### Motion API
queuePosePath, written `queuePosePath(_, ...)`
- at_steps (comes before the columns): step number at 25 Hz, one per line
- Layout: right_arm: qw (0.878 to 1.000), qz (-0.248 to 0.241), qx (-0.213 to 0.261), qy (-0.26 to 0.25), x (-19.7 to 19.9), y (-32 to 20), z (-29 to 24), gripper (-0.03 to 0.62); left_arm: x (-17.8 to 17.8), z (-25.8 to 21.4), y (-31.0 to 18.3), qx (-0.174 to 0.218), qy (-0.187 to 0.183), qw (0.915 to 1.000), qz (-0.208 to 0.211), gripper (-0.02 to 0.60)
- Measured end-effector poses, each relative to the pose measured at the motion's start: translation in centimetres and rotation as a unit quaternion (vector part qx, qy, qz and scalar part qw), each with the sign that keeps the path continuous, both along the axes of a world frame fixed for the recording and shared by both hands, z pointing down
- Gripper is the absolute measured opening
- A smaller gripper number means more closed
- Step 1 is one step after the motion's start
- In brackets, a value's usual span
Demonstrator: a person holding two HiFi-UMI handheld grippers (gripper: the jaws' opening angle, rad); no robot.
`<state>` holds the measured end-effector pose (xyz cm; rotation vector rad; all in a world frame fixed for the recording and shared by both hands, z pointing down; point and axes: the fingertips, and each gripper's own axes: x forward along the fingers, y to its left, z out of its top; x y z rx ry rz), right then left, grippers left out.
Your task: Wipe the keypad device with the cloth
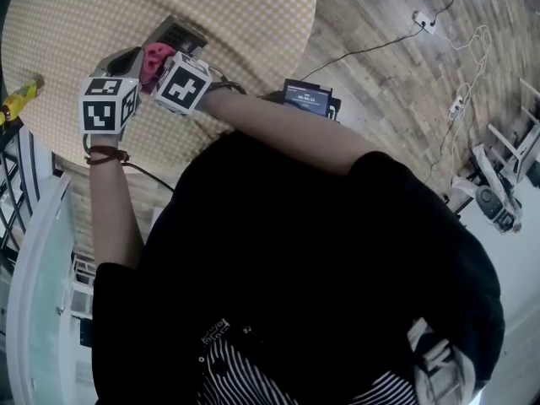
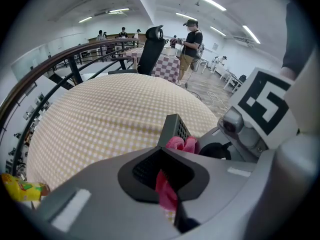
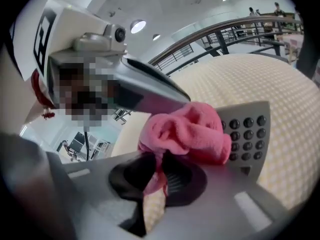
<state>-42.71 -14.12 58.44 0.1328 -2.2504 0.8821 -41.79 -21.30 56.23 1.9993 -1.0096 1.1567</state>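
Note:
A grey keypad device (image 1: 177,34) with dark round buttons is tilted up over the checked table; it also shows as the keypad (image 3: 247,129) and, edge-on, the keypad (image 2: 176,128). It rises out from between the jaws of my left gripper (image 2: 165,176), which is shut on its lower end, with a strip of pink showing in the gap. My right gripper (image 3: 157,176) is shut on a pink cloth (image 3: 186,133), whose bunched end presses against the keypad's face. From above the cloth (image 1: 156,57) sits between both grippers' marker cubes.
The round table (image 1: 253,24) carries a yellow packet (image 1: 21,95) at its left edge and a small screen unit (image 1: 308,98) at its near right edge. Cables (image 1: 456,99) lie on the wooden floor. A railing (image 2: 60,64) and an office chair (image 2: 150,49) stand beyond.

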Motion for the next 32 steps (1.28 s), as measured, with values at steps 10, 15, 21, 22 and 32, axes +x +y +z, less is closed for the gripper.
queuePosePath(10, 0.996, 0.025, -0.07, 0.049, 2.8, 2.3, 4.3, 0.046, -0.3, 0.0, 0.0, 0.007, 0.013, 0.9996, -0.024, 0.005)
queuePosePath(15, 0.999, 0.032, -0.031, -0.021, -0.4, -0.3, -0.4, 0.046, -0.2, -0.1, -0.2, 0.009, 0.012, 0.9996, -0.023, 0.005)
queuePosePath(21, 0.999, 0.016, -0.032, -0.001, 0.0, 0.7, 0.7, 0.046, -0.3, -0.2, 0.0, 0.015, 0.01, 0.9994, -0.029, 0.005)
queuePosePath(22, 0.999, 0.017, -0.038, 0.007, 0.5, 1.0, 1.4, 0.046, -0.3, -0.2, 0.0, 0.016, 0.01, 0.9994, -0.029, 0.005)
queuePosePath(32, 0.996, 0.023, -0.06, 0.056, 3.7, 2.1, 5.2, 0.046, -0.1, -0.2, 0.0, 0.055, 0.02, 0.9964, -0.06, 0.005)
